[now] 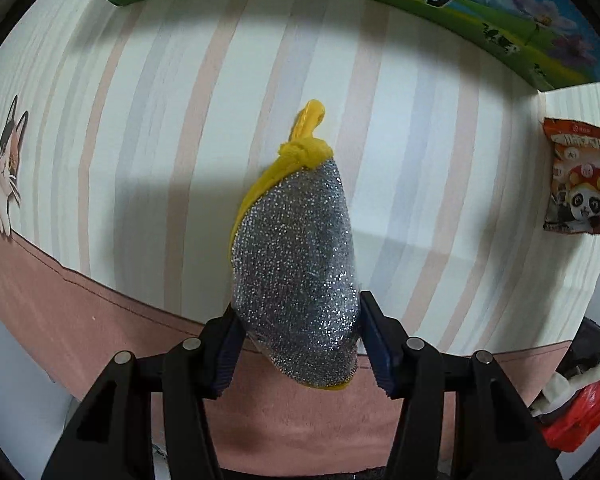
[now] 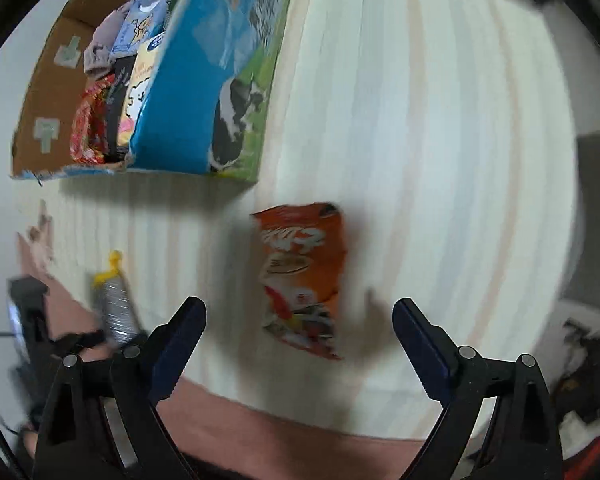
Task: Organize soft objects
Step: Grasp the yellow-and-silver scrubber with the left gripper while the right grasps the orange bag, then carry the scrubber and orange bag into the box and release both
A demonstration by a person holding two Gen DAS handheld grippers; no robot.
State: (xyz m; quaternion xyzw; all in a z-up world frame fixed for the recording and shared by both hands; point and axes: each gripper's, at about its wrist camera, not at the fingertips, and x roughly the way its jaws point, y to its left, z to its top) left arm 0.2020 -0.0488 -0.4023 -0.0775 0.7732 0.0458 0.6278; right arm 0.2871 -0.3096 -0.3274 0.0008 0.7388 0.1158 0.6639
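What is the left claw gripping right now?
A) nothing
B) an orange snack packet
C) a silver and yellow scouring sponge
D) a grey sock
C: the left gripper has its jaws closed on the silver and yellow scouring sponge, while the orange snack packet lies ungripped on the table.

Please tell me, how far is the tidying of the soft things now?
Done: the carton already holds several soft items and packets. In hand: the left gripper is shut on the silver-and-yellow scrubber. Left: the orange snack bag lies on the striped cloth, ahead of the open right gripper.
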